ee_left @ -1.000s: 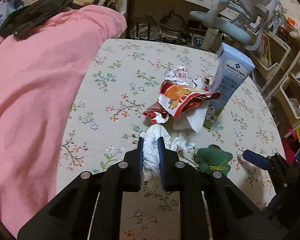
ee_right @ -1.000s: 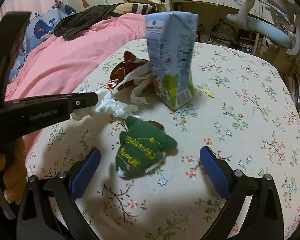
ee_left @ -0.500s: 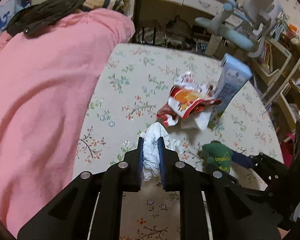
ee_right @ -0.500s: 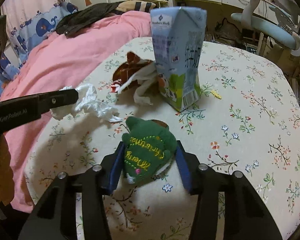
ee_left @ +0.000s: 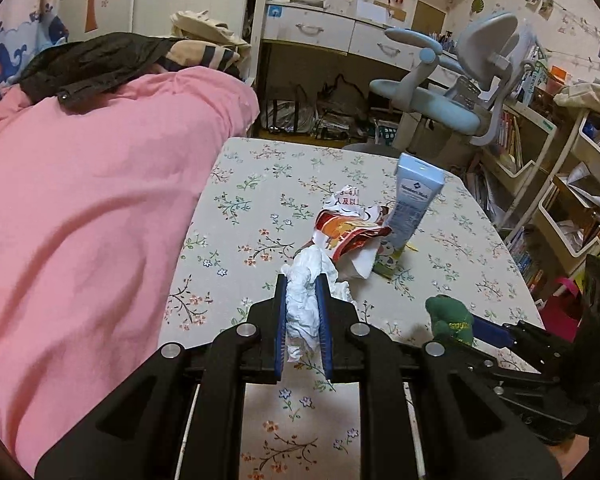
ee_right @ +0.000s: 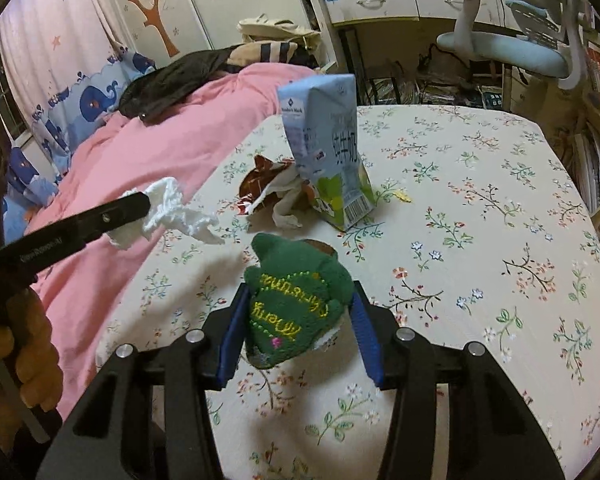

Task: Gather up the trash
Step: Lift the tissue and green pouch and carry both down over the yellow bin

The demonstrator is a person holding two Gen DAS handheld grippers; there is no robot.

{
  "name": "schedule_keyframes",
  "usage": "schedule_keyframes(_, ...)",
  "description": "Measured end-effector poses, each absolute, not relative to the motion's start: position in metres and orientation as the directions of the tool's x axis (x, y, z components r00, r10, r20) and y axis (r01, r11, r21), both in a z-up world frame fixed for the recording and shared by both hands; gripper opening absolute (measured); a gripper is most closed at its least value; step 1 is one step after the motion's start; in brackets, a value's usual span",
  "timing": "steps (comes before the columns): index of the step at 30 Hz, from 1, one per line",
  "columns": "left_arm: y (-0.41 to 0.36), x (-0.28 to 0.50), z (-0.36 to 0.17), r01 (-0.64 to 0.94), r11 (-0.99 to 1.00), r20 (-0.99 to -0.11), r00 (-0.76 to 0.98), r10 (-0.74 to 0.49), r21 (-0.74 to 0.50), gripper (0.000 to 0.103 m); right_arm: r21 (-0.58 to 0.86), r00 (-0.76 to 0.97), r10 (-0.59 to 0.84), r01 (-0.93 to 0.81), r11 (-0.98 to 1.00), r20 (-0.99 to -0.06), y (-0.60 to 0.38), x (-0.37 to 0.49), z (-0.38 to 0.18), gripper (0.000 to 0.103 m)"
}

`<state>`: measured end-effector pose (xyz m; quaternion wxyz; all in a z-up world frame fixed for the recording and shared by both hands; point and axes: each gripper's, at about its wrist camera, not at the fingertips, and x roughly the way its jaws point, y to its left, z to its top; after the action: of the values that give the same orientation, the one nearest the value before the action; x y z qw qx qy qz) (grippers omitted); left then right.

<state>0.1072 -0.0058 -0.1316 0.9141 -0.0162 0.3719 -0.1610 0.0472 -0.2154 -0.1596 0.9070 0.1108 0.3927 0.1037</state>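
I am working over a floral tablecloth (ee_right: pixel 480 208) in a child's bedroom, where a blue milk carton (ee_right: pixel 326 148) is standing upright with a crumpled red snack wrapper (ee_left: pixel 346 232) lying against its foot on the pink-duvet side. My left gripper (ee_left: pixel 303 280) is pinching a crumpled white tissue (ee_left: pixel 306 300) and carrying it clear of the cloth, near the wrapper, while my right gripper (ee_right: pixel 298 308) is squeezing a green plush ornament (ee_right: pixel 296 300) just in front of the carton. I am judging the job barely begun: two pieces are lifted, no bin is showing, and the carton and wrapper are waiting uncollected.
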Motion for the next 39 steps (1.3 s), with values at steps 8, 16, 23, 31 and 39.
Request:
schedule_keyframes(8, -0.008, 0.078, -0.123, 0.307, 0.943, -0.646, 0.695, -0.314, -0.128, 0.013, 0.288, 0.695, 0.291, -0.125, 0.949, -0.657, -0.21, 0.027, -0.149, 0.048)
schedule_keyframes(16, -0.006, 0.04, -0.112, 0.328, 0.937, -0.611, 0.718, -0.332, -0.123, 0.013, 0.256, 0.733, 0.287, -0.157, 0.954, -0.617, -0.208, -0.01, -0.133, 0.048)
schedule_keyframes(23, -0.006, 0.007, -0.109, 0.34, 0.932, -0.608, 0.716, -0.343, -0.126, 0.013, 0.273, 0.749, 0.291, -0.151, 0.95, -0.596, -0.211, -0.032, -0.132, 0.049)
schedule_keyframes(31, -0.004, -0.031, -0.104, 0.347, 0.931, -0.613, 0.712, -0.343, -0.118, 0.013, 0.286, 0.736, 0.316, -0.172, 0.943, -0.598, -0.204, -0.063, -0.136, 0.049)
schedule_keyframes(39, -0.011, -0.071, -0.109, 0.367, 0.925, -0.642, 0.688, -0.339, -0.096, 0.013, 0.307, 0.681, 0.347, -0.186, 0.933, -0.644, -0.194, -0.094, -0.151, 0.049)
